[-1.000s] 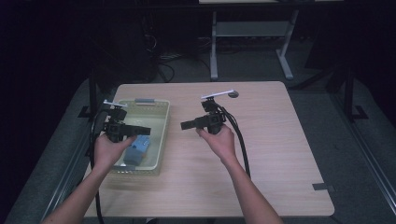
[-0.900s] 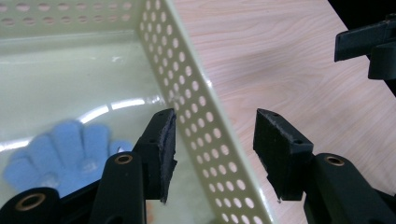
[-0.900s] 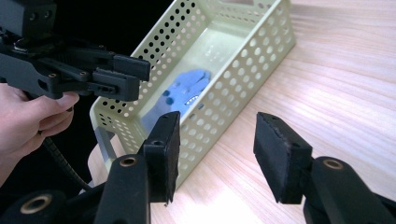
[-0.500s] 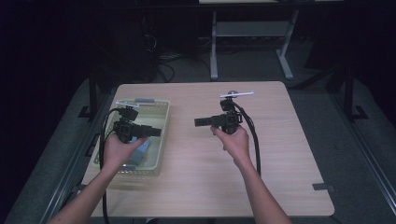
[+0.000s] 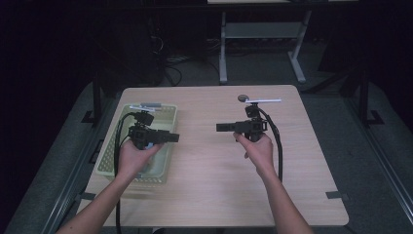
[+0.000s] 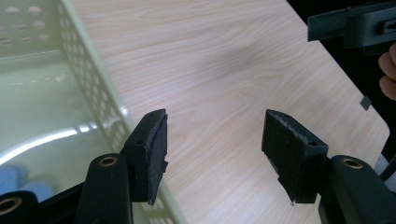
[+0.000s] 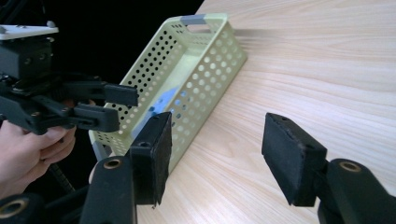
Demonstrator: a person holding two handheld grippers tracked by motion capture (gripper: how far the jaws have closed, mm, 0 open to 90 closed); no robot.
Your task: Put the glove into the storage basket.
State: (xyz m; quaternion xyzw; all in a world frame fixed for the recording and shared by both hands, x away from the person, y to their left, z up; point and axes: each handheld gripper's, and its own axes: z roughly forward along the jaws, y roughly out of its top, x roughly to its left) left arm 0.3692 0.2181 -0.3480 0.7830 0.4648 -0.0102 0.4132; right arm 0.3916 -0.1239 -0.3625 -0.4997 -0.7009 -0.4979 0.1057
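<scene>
Left gripper (image 5: 170, 138) mid-left over basket (image 5: 163, 113), right gripper (image 5: 224, 127) at centre above table (image 5: 204, 175); both jaws apart, just been opening, nothing between

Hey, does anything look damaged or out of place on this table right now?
Mostly tidy. One oddity: the left gripper has frayed, ragged padding along its pad edges. The basket sits upright and square, a blue item inside; nothing is spilled.

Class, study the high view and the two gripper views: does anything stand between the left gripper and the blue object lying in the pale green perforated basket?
Nothing visible does. The left gripper, jaws just opened and empty, is over the pale green perforated basket, pointing toward the right gripper. The blue object lies on the basket floor near the person's end, with the basket's top open.
</scene>
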